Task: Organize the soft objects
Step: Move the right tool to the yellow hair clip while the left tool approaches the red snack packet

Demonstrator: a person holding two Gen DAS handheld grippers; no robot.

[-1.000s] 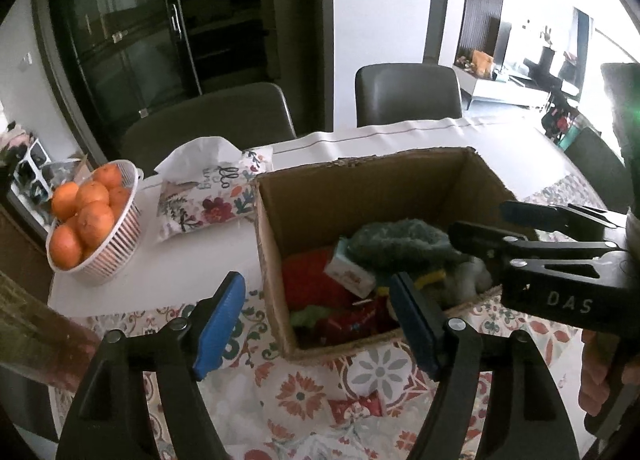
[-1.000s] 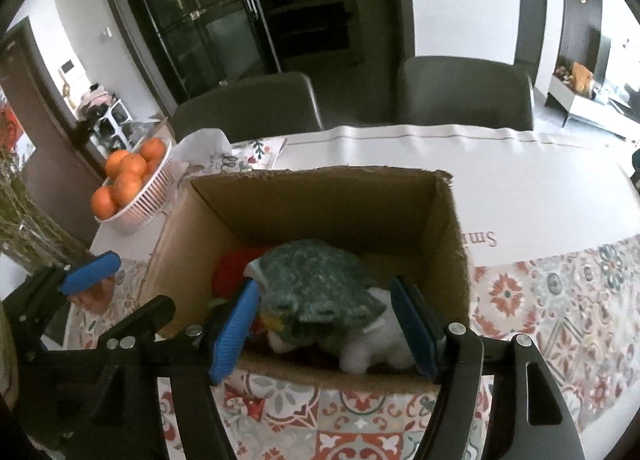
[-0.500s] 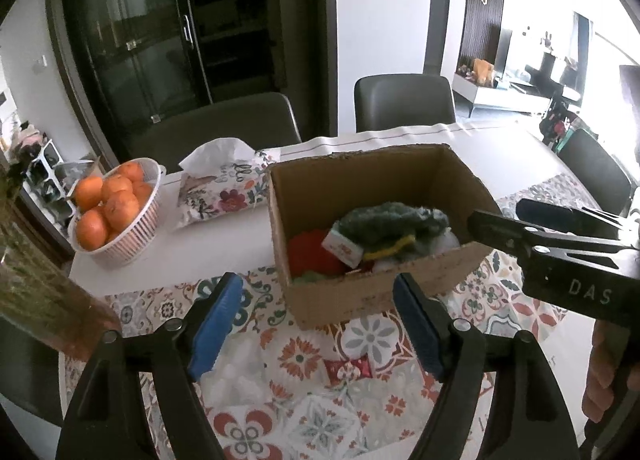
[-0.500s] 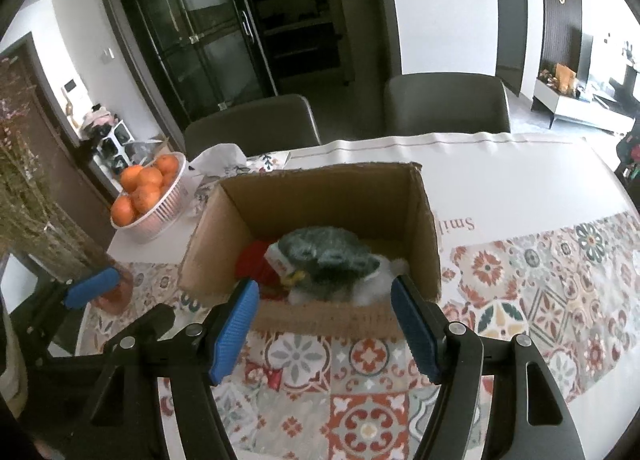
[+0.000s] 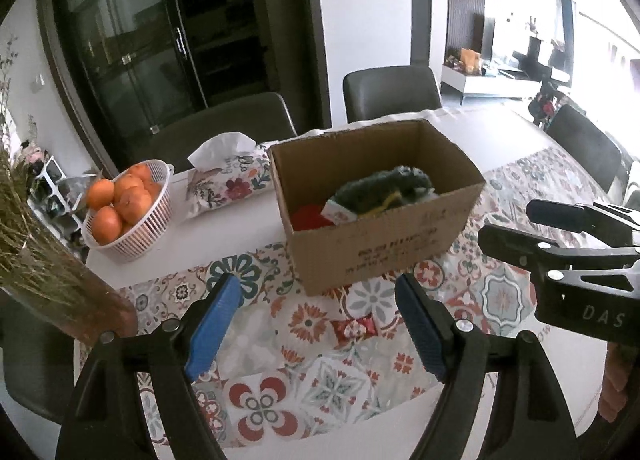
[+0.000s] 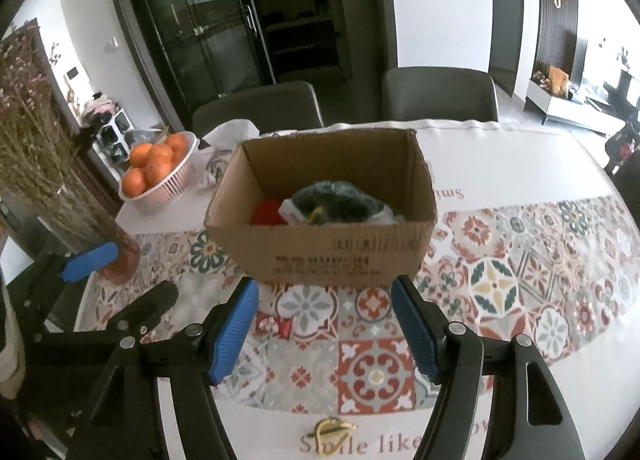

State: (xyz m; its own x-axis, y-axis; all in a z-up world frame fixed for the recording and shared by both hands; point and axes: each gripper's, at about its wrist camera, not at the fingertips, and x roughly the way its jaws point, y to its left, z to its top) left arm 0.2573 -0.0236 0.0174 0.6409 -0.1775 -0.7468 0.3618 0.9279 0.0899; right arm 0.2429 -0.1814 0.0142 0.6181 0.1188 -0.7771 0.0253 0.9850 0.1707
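Table (image 6: 520,164), patterned cloth, nothing loose on it within reach of either tool. Cardboard box (image 6: 332,256) straight ahead of the right gripper (image 6: 326,328), just beyond its tips; from the left gripper (image 5: 316,324) it sits ahead and to the right, long axis running across. Right looks nearer. Green plush (image 6: 336,202) lies on top inside the box, red toy (image 6: 266,212) beside it. Both sets of jaws spread wide, holding nothing. Sorting looks about done.

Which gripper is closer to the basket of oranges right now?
Left. The left gripper hangs open toward the basket of oranges' side; the right gripper, also open, faces the cardboard box, farther over.
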